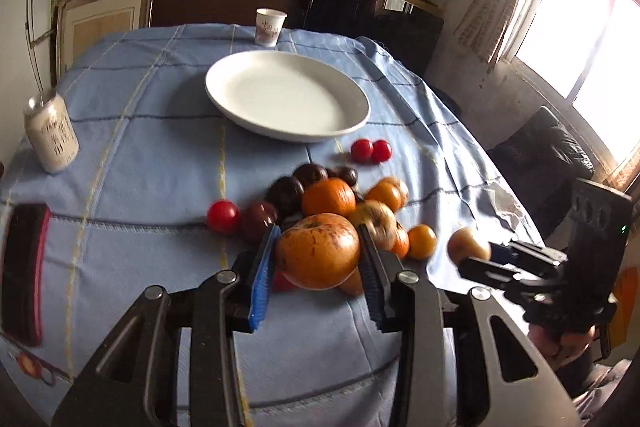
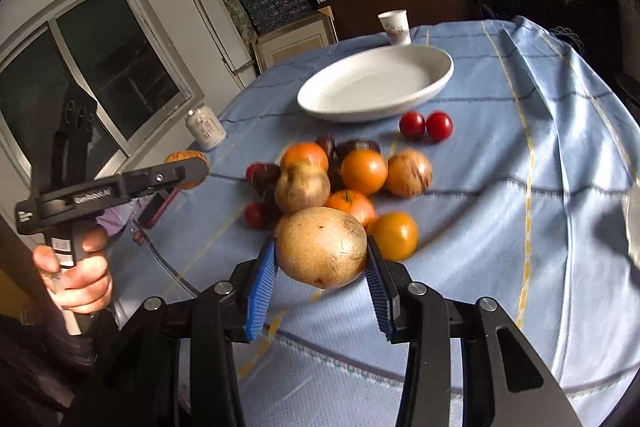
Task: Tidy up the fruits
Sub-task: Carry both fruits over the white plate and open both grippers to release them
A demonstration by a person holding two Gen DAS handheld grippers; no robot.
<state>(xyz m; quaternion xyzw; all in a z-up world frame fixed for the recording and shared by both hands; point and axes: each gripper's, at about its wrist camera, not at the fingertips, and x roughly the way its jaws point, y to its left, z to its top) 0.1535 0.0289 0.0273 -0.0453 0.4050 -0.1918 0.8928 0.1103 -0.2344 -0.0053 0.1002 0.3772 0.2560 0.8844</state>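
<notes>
Left gripper [image 1: 318,257] is clamped on an orange fruit [image 1: 318,251]; right gripper [image 2: 322,259] pinches a tan fruit [image 2: 322,247]. Nothing is yet placed on the white plate [image 1: 248,67], seemingly the destination; the pile [image 1: 332,199] remains.

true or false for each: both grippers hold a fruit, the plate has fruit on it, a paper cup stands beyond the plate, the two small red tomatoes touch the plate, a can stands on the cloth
1. Both grippers hold a fruit. True: the left gripper clamps an orange fruit, the right gripper a tan fruit.
2. The plate has fruit on it. False: it is bare.
3. A paper cup stands beyond the plate. True.
4. The two red tomatoes touch the plate. False: they lie apart from it on the cloth.
5. A can stands on the cloth. True.
</notes>
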